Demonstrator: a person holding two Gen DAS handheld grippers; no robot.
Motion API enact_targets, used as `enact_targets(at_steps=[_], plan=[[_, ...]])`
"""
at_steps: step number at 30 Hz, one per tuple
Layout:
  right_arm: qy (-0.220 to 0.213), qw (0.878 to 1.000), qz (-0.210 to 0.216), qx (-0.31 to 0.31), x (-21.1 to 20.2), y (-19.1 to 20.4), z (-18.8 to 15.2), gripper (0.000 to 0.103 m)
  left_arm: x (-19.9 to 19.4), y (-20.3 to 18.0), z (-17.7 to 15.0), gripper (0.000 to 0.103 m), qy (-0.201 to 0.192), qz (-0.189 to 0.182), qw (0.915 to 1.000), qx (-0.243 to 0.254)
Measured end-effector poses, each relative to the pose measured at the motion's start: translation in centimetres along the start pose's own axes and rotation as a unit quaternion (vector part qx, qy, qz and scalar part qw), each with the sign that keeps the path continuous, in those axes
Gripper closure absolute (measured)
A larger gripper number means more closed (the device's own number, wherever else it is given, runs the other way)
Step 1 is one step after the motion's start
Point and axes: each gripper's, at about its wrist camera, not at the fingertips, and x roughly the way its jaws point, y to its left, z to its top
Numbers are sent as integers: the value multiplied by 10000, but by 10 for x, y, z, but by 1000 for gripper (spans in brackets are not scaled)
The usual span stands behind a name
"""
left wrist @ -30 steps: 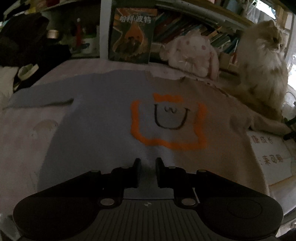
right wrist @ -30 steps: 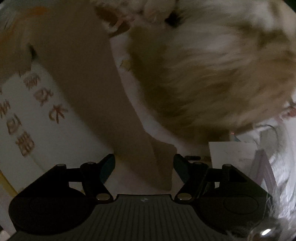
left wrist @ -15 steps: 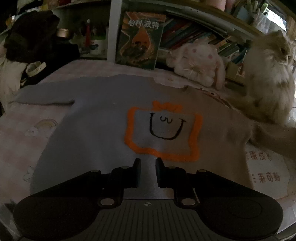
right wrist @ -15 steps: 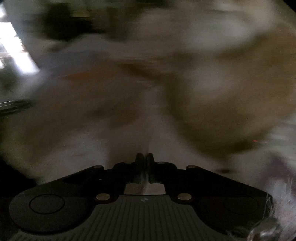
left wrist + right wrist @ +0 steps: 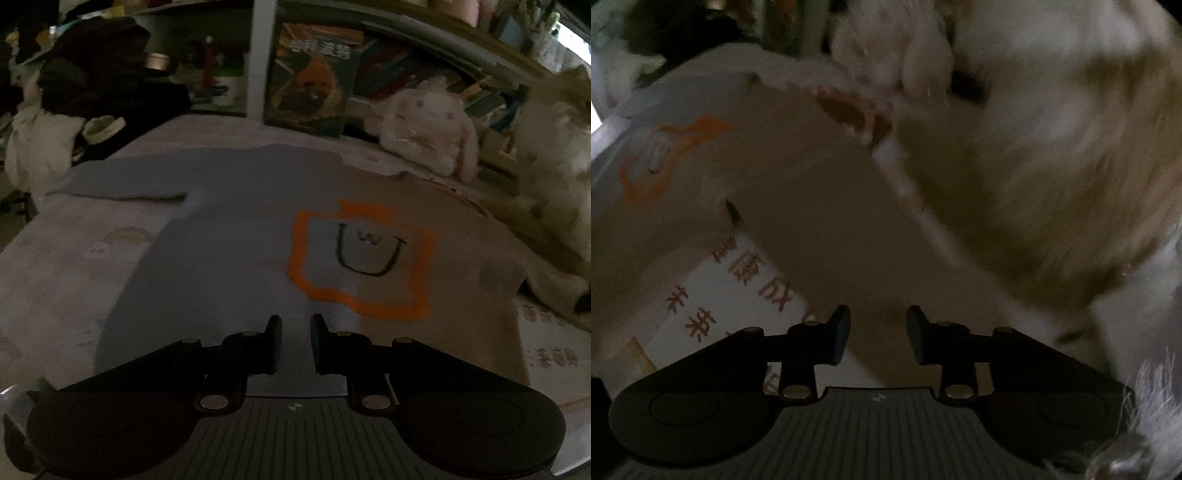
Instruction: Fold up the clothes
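Sleeve-fold step: right hand-held gripper (image 5: 875,334) opening over the sweater (image 5: 229,236) sleeve (image 5: 849,236), not pinching; left hand-held gripper (image 5: 293,341) narrowly parted, empty — next, re-pinch the cuff clear of the cat (image 5: 1052,177).

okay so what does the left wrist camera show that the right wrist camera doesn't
Only the left wrist view: the left gripper, jaws slightly apart with nothing clamped, over the hem; the sweater's blue sleeve laid out flat; the upright book on the shelf. Only the right wrist view: the right gripper, jaws opening, with the beige sleeve running between them, pads not pressing it. Both: the sweater with its orange-outlined face, the plush rabbit, the fluffy cat, and the printed sheet with characters.
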Motion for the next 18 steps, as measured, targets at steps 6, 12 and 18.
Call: enact_targets(at_steps=[6, 12, 18], plan=[[99, 9919, -792, 984, 19, -44, 1, 69, -14, 28, -5, 85, 12, 441, 9990, -117], [-458, 9782, -1520, 1342, 5, -32, -2, 70, -16, 60, -13, 75, 196, 625, 9977, -195], [-739, 9809, 446, 1744, -21, 74, -20, 55, -6, 92, -9, 64, 268, 413, 9986, -196]])
